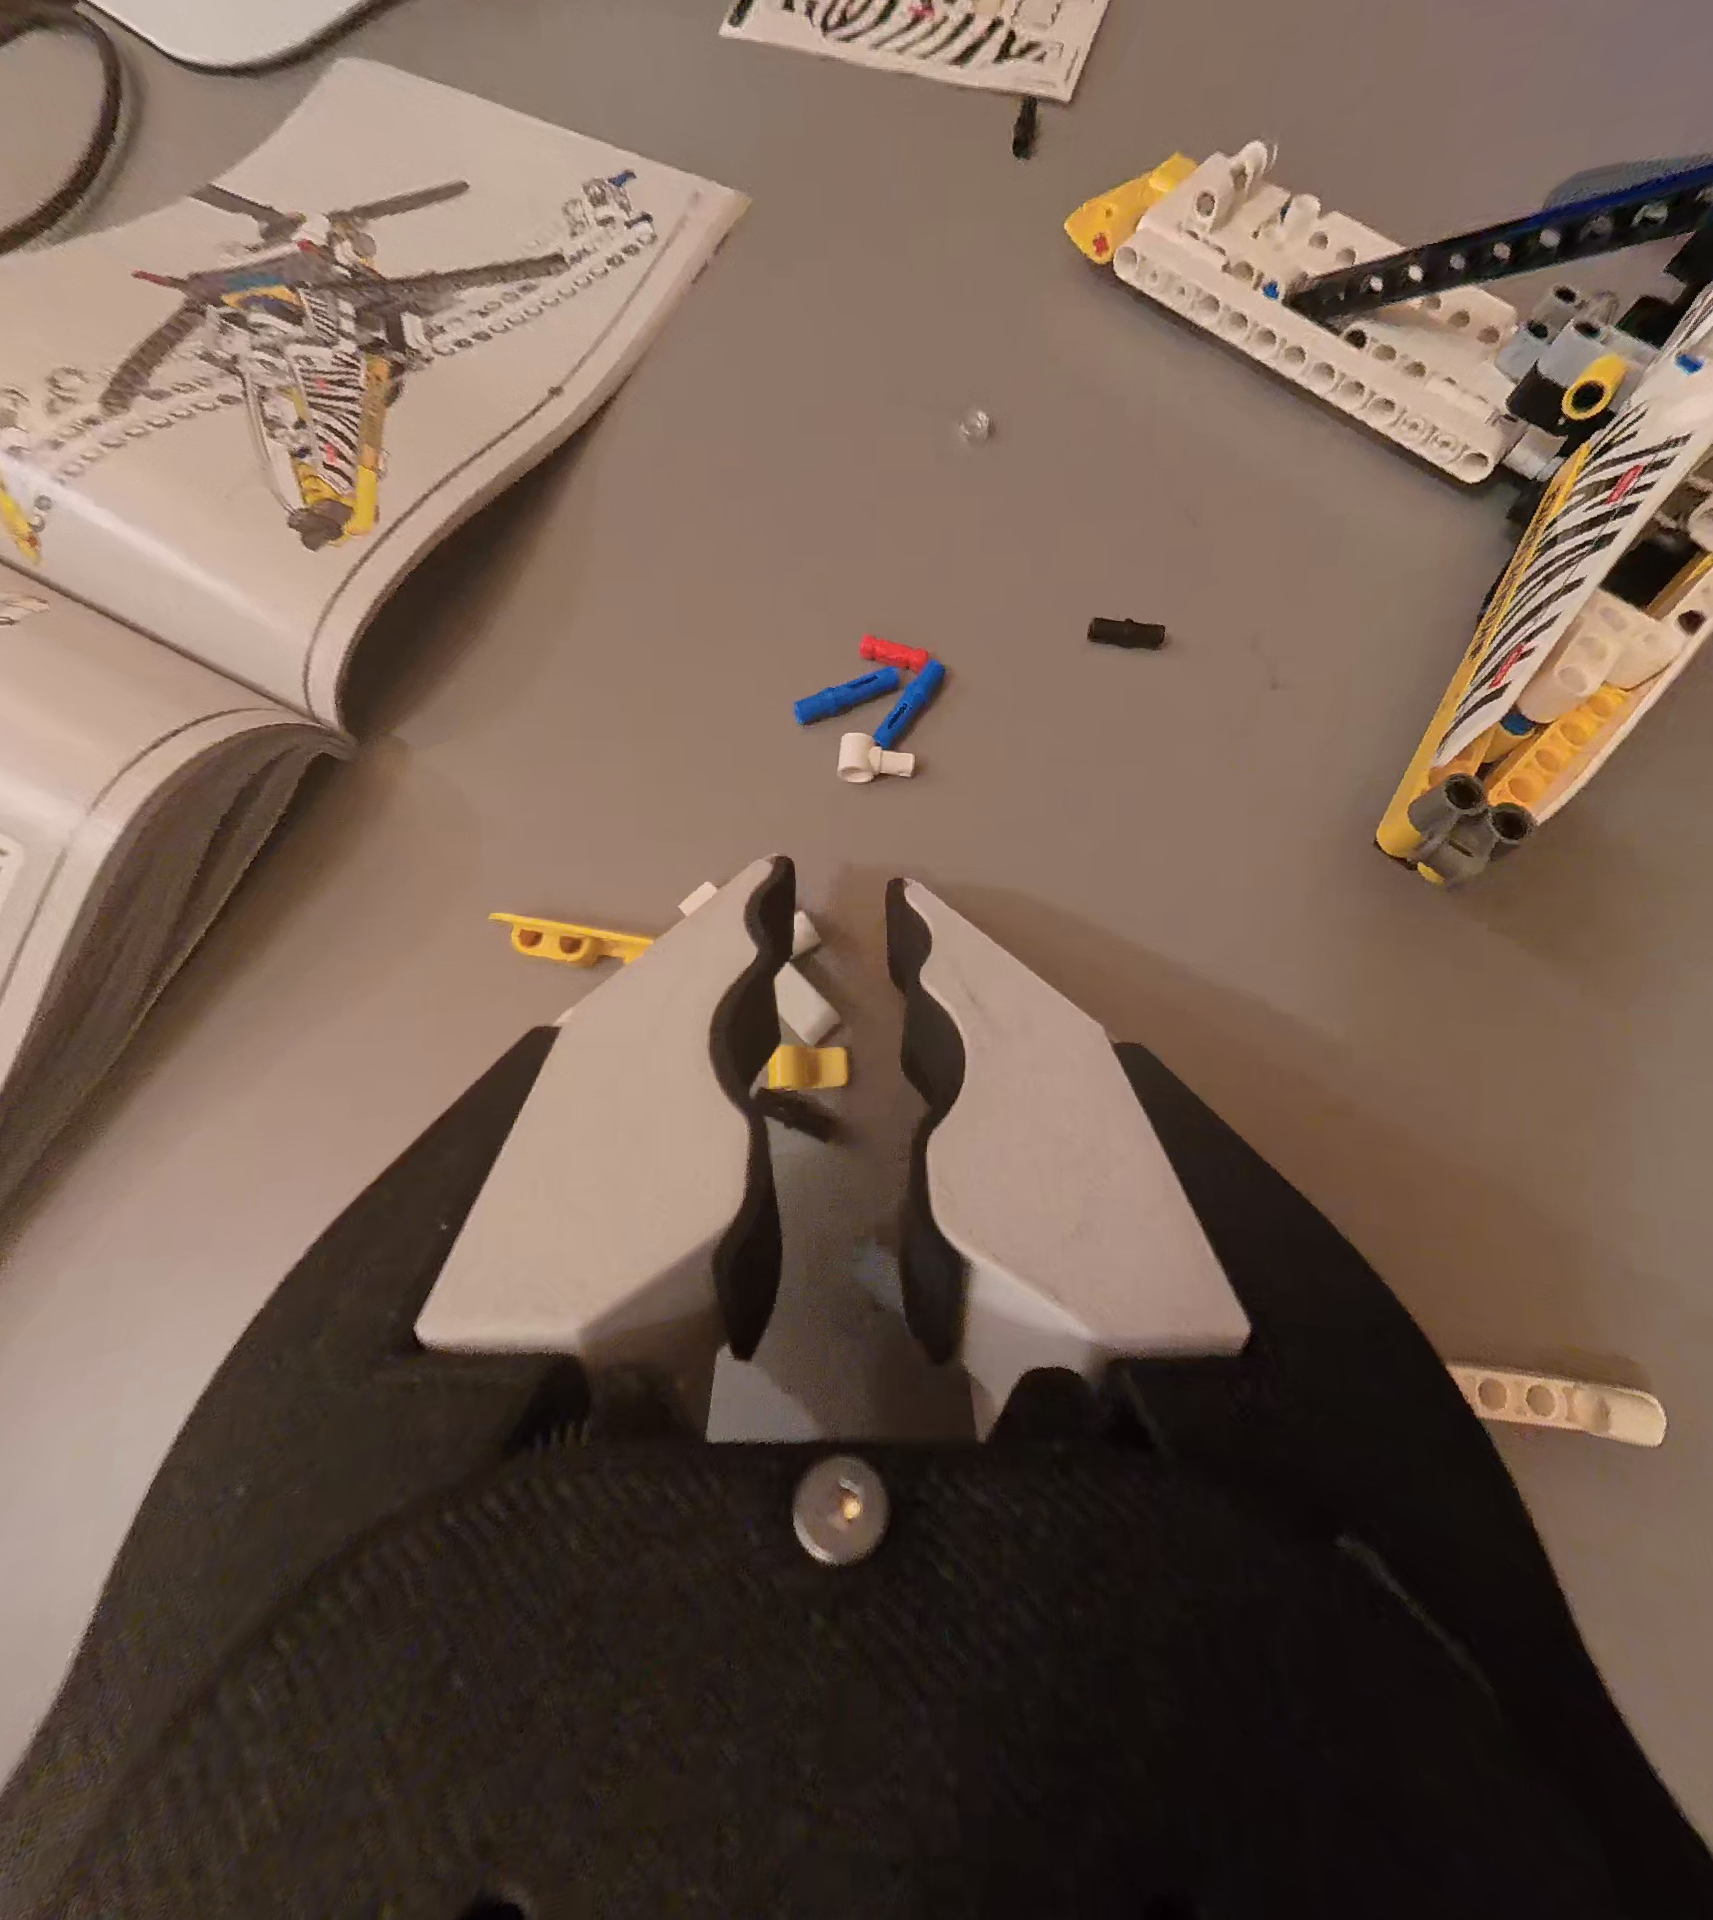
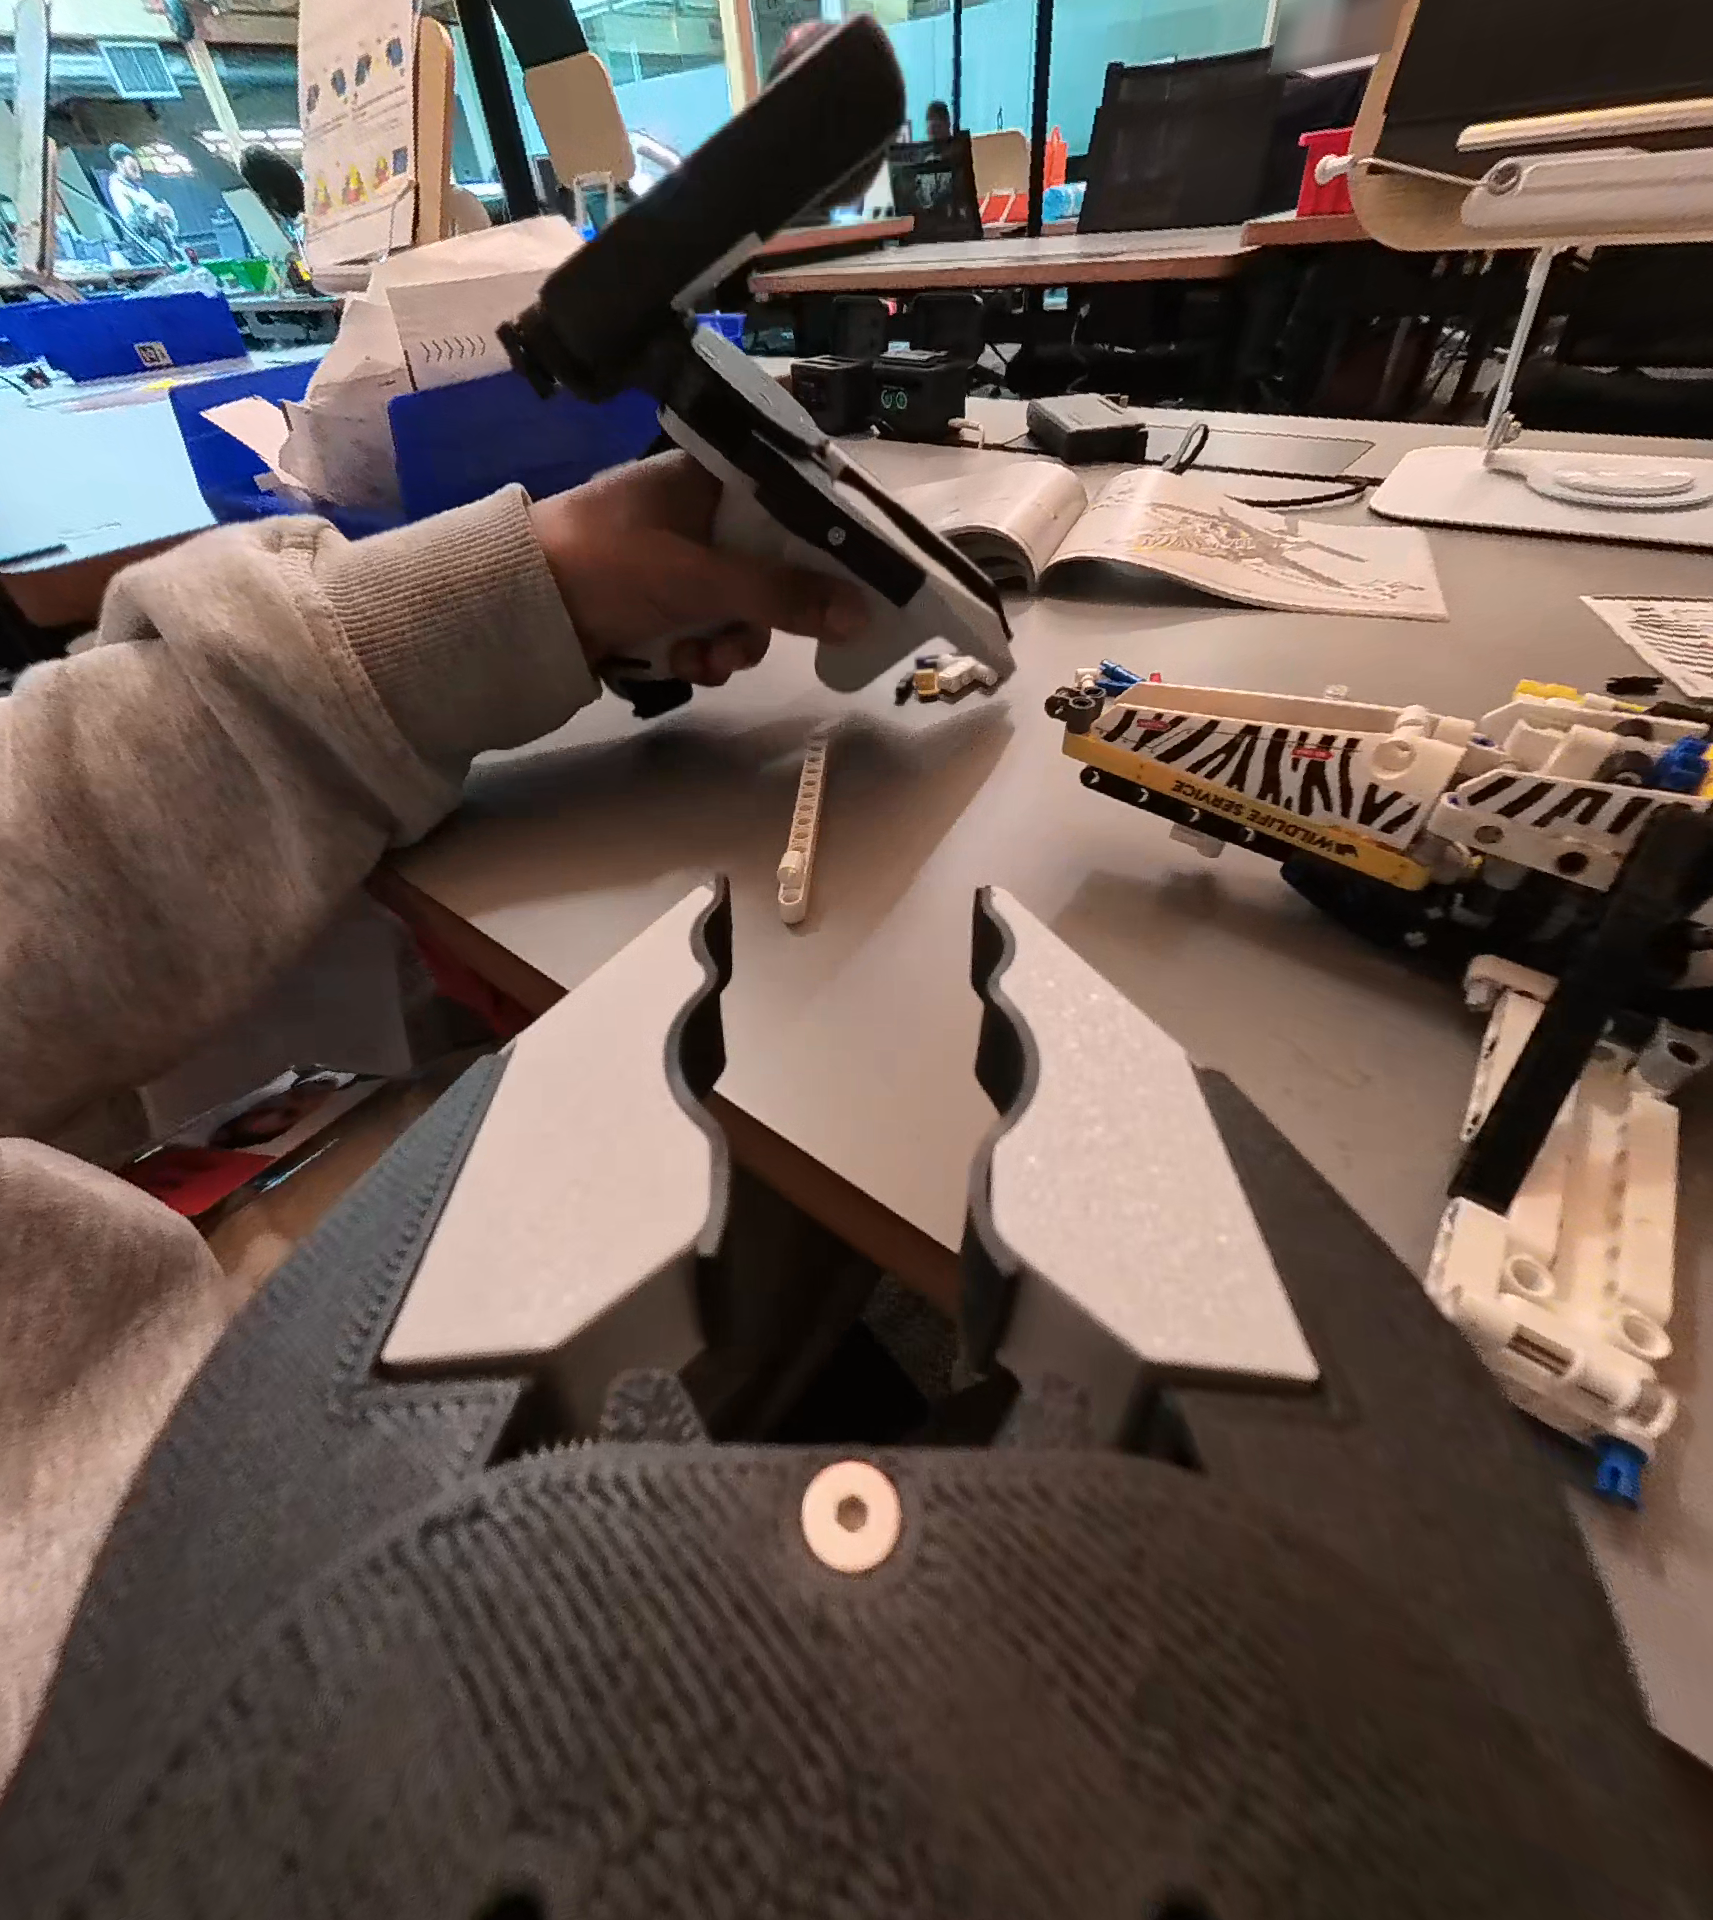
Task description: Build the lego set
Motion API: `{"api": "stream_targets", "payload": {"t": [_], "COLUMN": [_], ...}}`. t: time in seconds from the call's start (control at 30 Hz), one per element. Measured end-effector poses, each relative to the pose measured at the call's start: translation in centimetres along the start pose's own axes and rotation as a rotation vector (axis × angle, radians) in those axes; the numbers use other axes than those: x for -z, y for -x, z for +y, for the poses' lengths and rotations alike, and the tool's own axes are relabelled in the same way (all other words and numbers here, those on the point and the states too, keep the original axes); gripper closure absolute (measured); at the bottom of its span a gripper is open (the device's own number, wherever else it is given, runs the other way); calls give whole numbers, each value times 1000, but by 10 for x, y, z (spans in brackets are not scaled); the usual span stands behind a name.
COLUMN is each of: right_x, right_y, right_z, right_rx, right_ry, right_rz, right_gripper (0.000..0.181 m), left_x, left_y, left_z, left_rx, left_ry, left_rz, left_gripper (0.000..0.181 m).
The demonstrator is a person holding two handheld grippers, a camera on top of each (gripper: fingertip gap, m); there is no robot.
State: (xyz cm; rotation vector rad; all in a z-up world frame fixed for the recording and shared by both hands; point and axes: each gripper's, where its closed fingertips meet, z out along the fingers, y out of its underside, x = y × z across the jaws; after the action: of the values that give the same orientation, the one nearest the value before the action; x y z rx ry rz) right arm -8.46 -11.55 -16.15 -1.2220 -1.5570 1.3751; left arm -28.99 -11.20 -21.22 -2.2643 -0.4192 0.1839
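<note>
Lego model (image 2: 1351, 790), zebra-striped plastic, lies beside both hand-held grippers, left (image 1: 836, 883) and right (image 2: 852, 904), seemingly parted, empty.

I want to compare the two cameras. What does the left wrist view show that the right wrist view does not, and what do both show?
Only the left wrist view shows the red pin, two blue pins and a lone black pin on the table.

Only the right wrist view shows the person's hand, grey sleeve and the room behind.

Both show the helicopter model, open instruction booklet, long white beam and sticker sheet.
</note>
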Motion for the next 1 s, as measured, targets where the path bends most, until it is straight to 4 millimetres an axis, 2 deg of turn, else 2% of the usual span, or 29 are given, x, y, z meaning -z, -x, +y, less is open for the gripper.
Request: {"api": "stream_targets", "payload": {"t": [0.17,0.33,0.5,0.6,0.7,0.8,0.93,1.0], "right_x": [-1,1,3,3,4,8,12,8], "right_y": [1,0,-1,-1,-5,-19,-32,-31], "right_z": [2,2,1,0,-2,-15,-58,-81], "right_rx": [-17,-18,-29,-25,8,95,302,424], "right_ry": [0,-4,-14,-14,-5,-15,-92,-133], "right_rz": [-20,-16,-17,-16,10,101,255,320], "right_gripper": [137,137,137,137,137,133,132,142], "left_x": [-1,-4,-1,6,26,61,93,115], "left_y": [8,0,-3,-8,-24,-45,-77,-101], "left_z": [6,13,11,2,-21,-52,-70,-82], "left_rx": [-1,4,-12,35,190,395,500,519], "left_ry": [21,58,51,-11,-143,-306,-388,-453], "left_rz": [-13,41,54,107,296,577,827,1000], "left_gripper": [163,170,173,173,173,173,174,174]}}
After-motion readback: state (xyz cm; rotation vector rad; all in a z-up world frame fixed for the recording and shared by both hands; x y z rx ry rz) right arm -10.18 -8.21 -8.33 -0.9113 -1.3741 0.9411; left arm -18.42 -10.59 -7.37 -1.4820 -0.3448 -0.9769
